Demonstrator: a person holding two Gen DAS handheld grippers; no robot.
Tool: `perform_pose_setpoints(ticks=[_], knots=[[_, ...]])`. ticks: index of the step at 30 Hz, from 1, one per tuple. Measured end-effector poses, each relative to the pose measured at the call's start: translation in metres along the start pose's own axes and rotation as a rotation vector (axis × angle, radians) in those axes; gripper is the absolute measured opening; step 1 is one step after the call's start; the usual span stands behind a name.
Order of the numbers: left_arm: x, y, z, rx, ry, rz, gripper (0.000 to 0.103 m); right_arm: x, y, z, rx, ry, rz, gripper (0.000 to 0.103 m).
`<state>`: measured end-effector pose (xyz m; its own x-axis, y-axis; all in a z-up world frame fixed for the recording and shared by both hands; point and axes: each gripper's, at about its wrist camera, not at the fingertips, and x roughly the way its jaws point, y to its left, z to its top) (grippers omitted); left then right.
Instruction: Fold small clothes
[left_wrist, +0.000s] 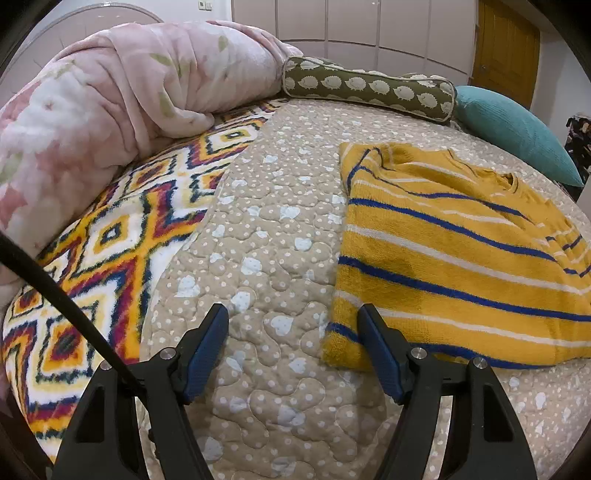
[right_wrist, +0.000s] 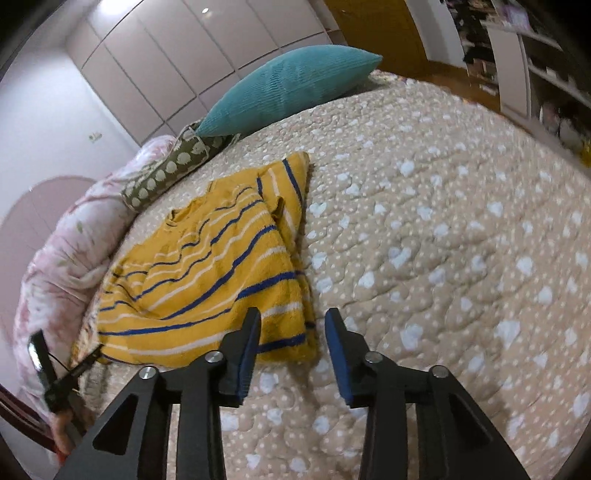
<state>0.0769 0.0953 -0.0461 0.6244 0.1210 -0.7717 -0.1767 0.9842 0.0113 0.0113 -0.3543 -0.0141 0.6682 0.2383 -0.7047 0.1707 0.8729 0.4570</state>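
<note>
- Sweater (left_wrist: 454, 258), yellow with blue and white stripes, lies partly folded on the bed's beige quilt (left_wrist: 266, 258); its sleeves are tucked in and its neckline points toward the pillows.
- My left hand-held gripper (left_wrist: 293, 321) hangs low over the quilt, jaws wide apart and holding nothing; its right finger (left_wrist: 380, 354) sits over the sweater's near left corner at the hem, whether touching I cannot tell.
- My right hand-held gripper (right_wrist: 293, 325) is likewise open and empty, though less widely; its left finger (right_wrist: 245, 358) overlaps the sweater's (right_wrist: 207, 277) near right hem corner, while the other finger is over bare quilt (right_wrist: 443, 240).
- Seen from the right wrist, a folded flap of sweater runs along its right edge, doubled back over the body.
- Beyond the sweater, at the head of the bed: a teal pillow (left_wrist: 517, 129) and an olive bolster (left_wrist: 369, 88) with a white pattern, touching each other.
- Left of the quilt: a diamond-patterned blanket (left_wrist: 122, 229), with a pink floral comforter (left_wrist: 122, 92) bunched on it.
- Background: pale wardrobe doors (right_wrist: 166, 55).
</note>
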Motion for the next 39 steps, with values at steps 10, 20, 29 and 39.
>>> perform_pose_setpoints(ticks=[10,20,29,39], knots=[[0.002,0.004,0.0,-0.019,0.009,-0.009,0.075,0.008,-0.007,-0.015,0.106,0.01,0.12,0.055],[0.004,0.006,0.0,-0.024,0.013,-0.013,0.076,0.029,-0.009,-0.005,0.183,-0.012,0.162,0.063],[0.003,0.008,0.001,-0.036,0.01,-0.03,0.076,0.061,0.013,0.014,0.207,0.03,0.186,0.02],[-0.037,0.079,0.02,-0.249,-0.087,-0.057,0.076,0.04,0.202,0.045,-0.381,-0.043,0.003,0.014]])
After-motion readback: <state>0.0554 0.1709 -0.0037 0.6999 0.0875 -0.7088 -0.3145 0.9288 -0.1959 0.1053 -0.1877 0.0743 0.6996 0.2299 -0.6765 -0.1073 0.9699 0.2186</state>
